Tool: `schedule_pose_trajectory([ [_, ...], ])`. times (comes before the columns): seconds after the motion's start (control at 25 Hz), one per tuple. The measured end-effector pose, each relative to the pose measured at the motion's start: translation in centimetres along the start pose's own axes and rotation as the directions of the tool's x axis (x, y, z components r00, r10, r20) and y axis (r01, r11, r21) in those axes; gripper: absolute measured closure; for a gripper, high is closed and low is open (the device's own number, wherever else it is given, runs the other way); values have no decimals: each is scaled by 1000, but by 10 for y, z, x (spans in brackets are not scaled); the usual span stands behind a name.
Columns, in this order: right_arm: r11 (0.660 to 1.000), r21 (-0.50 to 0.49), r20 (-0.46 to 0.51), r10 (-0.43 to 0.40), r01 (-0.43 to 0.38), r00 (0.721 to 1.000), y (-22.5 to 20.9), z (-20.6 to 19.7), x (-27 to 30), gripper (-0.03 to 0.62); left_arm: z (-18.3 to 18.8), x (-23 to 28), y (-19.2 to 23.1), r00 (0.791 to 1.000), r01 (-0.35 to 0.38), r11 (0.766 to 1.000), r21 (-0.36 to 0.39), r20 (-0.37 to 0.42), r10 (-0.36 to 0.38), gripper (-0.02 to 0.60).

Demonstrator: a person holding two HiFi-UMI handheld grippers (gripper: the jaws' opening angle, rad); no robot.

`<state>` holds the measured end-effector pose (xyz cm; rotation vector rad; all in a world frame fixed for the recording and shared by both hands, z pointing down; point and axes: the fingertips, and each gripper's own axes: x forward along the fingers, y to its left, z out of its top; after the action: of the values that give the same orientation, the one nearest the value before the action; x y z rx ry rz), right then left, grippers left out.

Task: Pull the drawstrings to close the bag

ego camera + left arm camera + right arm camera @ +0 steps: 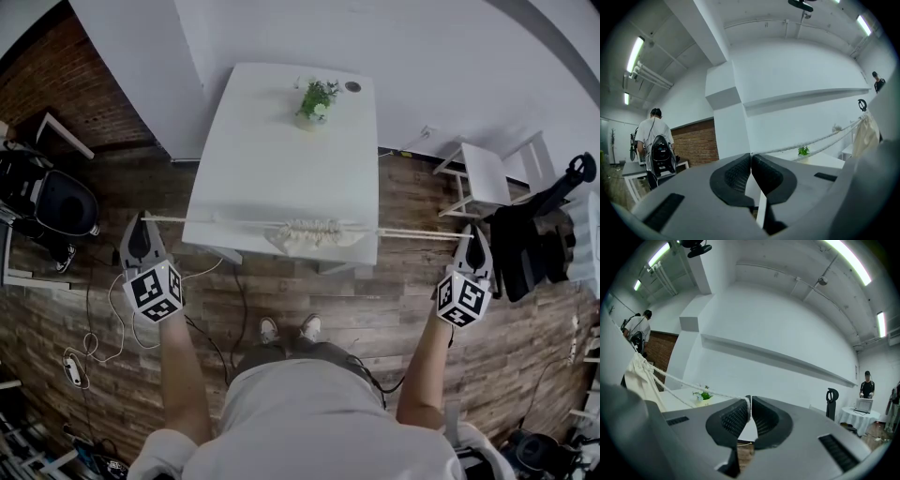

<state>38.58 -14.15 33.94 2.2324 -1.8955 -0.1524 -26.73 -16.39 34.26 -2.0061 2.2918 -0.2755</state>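
- The left gripper [751, 157] is clamped on the end of a white cord. The pads meet with no gap, and the cord leaves their top edge toward the right.
- The right gripper [749, 403] is likewise closed on its own cord end, which runs off to the left from between the pads.
- Both drawstrings [225, 221] are stretched in nearly one straight line from gripper to gripper, with the arms spread wide.
- The bag [314, 234], of pale cloth, hangs midway between the grippers over the near edge of the white table [281, 159]. Whether it rests on the table I cannot tell.
- Its mouth looks bunched into tight folds, so the closing seems nearly done.
- To finish well, pull both ends outward by equal amounts and along the line of the cord, so the bag stays centred and the folds gather evenly.
- Grip firmly, since a thin cord can slip between the pads under tension.
- Ease off once the mouth stops drawing in; more force would only strain the cord channel.
- The potted plant [317, 101] stands at the far side of the table, well apart from the pull.
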Motion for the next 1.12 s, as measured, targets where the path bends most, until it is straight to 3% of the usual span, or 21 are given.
schedule_pose_trajectory([
  [0.28,996,88,-2,4,-4,1000,-6,-5,-3,556,4,0,-4,1000,11,1000,-27,11,-11,560],
  [0.4,983,183,10,-12,10,1000,-18,-2,-4,555,12,-5,-15,999,37,999,12,33,-38,558],
  [0.68,969,245,35,-37,28,999,-30,11,-5,554,23,-11,-25,996,64,997,51,51,-66,558],
  [0.8,973,230,44,-45,34,998,-38,15,-6,554,29,-12,-26,995,79,995,56,61,-82,558],
  [1.0,975,221,60,-31,17,998,-35,22,-6,554,35,-13,-18,995,67,997,-24,74,-65,558],
  [1.12,975,224,59,-20,6,998,-32,22,-9,554,36,-18,-15,995,61,998,-26,75,-58,558],
])
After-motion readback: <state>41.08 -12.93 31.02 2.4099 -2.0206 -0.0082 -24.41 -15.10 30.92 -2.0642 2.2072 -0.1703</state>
